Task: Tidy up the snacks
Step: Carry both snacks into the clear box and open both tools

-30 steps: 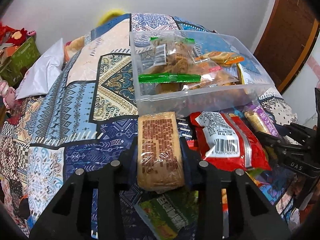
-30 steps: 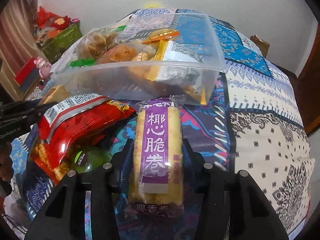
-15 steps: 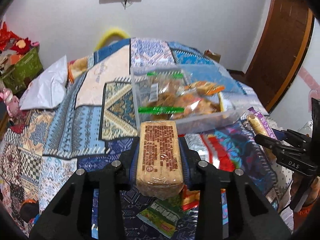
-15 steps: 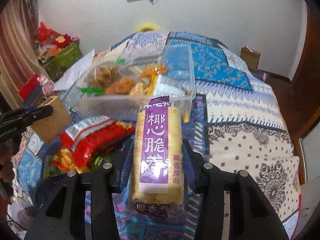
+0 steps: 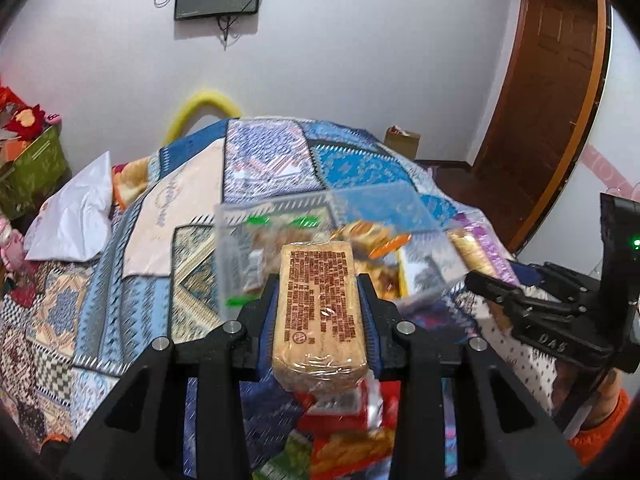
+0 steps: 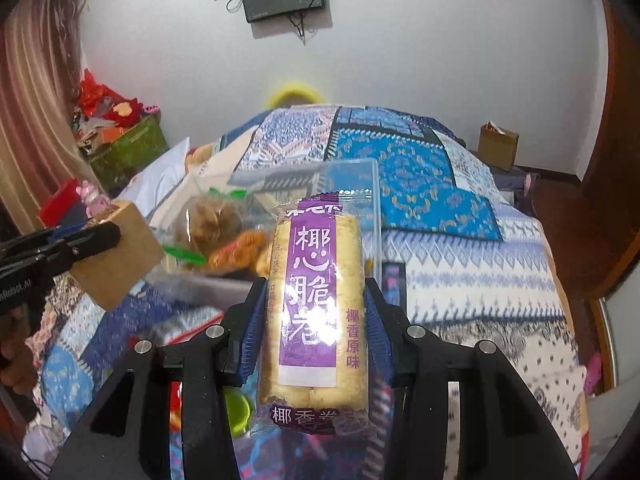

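Observation:
My left gripper (image 5: 318, 300) is shut on a tan wrapped biscuit pack (image 5: 320, 304) with brown print, held above the bed. My right gripper (image 6: 316, 308) is shut on a purple-labelled yellow roll snack pack (image 6: 316, 312), also held high. A clear plastic bin (image 5: 384, 208) holding several bagged snacks lies on the quilt ahead of both; it also shows in the right wrist view (image 6: 352, 176). The right gripper with its purple pack shows at right in the left wrist view (image 5: 484, 256). The left gripper with the tan pack shows at left in the right wrist view (image 6: 116, 256).
A pile of loose snacks, red and green packs (image 5: 340, 432), lies on the patchwork quilt (image 5: 128, 264) below the grippers. A white pillow (image 5: 76, 216) lies at left. A green box (image 6: 128, 152) stands by the wall, a wooden door (image 5: 552, 100) at right.
Both grippers have risen and pulled back with their packs. The bin and the snack pile look smaller and lower in both views, and more wall shows.

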A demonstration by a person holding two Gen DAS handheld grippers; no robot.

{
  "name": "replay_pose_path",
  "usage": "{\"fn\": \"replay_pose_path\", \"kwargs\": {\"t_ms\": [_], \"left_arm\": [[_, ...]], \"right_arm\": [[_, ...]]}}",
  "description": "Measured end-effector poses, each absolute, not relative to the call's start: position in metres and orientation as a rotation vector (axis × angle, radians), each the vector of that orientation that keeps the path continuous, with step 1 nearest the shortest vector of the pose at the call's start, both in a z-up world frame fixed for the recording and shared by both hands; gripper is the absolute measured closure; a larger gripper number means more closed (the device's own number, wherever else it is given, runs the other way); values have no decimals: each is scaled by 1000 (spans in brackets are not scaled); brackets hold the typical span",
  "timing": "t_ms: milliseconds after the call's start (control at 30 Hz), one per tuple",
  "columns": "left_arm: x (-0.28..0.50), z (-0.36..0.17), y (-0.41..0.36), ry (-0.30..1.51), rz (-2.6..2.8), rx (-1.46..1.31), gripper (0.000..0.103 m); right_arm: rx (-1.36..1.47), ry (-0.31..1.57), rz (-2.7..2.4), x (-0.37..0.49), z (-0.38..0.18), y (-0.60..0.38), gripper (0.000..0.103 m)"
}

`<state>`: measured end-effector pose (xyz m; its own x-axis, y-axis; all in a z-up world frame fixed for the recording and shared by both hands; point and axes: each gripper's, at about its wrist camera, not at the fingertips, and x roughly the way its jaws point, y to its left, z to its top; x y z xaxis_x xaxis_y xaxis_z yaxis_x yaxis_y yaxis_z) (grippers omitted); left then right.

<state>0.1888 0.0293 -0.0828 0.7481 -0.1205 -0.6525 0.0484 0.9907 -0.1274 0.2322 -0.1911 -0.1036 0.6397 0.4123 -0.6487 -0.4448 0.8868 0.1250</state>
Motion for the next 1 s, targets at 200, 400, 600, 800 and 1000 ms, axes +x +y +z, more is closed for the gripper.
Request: {"fn": "replay_pose_path", "kwargs": {"t_ms": [200, 400, 600, 800, 1000], "left_arm": [[217, -81, 12, 696, -103, -87, 67], [250, -88, 2, 706, -96, -81, 67], [282, -103, 0, 739, -88, -118, 67], [306, -121, -2, 779, -78, -134, 67], [321, -129, 2, 805, -90, -180, 67]], "right_arm": [[-36, 723, 498, 250, -103, -183, 60], [-42, 727, 501, 271, -106, -173, 60], [-45, 742, 505, 294, -112, -165, 60], [-41, 770, 495, 308, -123, -162, 60], [-49, 782, 526, 316, -127, -162, 60]]}}
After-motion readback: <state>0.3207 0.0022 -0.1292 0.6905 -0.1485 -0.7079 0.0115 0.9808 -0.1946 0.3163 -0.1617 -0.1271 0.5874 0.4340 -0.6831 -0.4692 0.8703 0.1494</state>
